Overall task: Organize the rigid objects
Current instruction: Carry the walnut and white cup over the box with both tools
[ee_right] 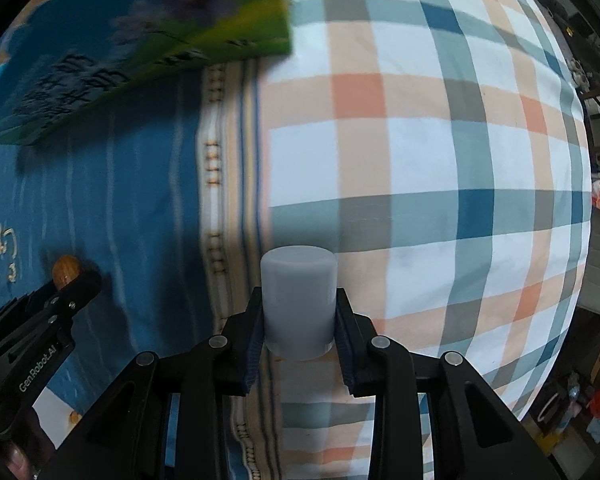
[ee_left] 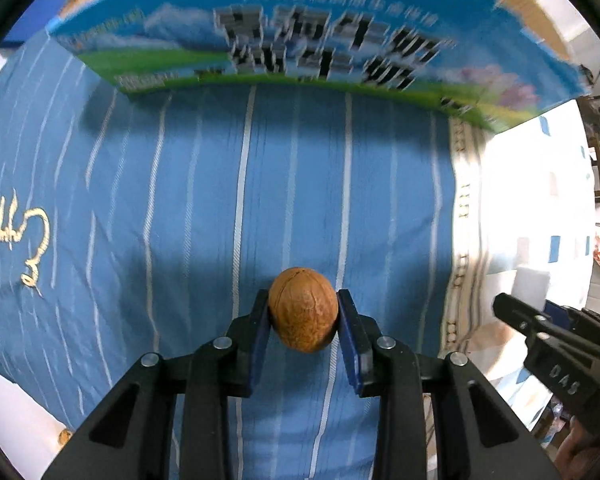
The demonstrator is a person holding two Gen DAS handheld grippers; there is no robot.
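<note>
My left gripper (ee_left: 303, 300) is shut on a brown walnut (ee_left: 303, 314) and holds it above the blue striped cloth (ee_left: 180, 200). My right gripper (ee_right: 299, 298) is shut on a grey cylinder (ee_right: 298, 308), held upright above the seam between the blue cloth and the plaid cloth (ee_right: 440, 160). In the right wrist view the left gripper (ee_right: 66, 288) and its walnut (ee_right: 66, 270) show at the lower left. In the left wrist view the right gripper (ee_left: 540, 320) and the cylinder (ee_left: 532, 286) show at the right edge. A blue and green printed cardboard box (ee_left: 300, 40) stands ahead.
The box also shows at the upper left of the right wrist view (ee_right: 140, 40). The plaid cloth stretches to the right. Beyond its right edge lie floor clutter and furniture (ee_right: 596, 400). Gold embroidery (ee_left: 32, 248) marks the blue cloth at the left.
</note>
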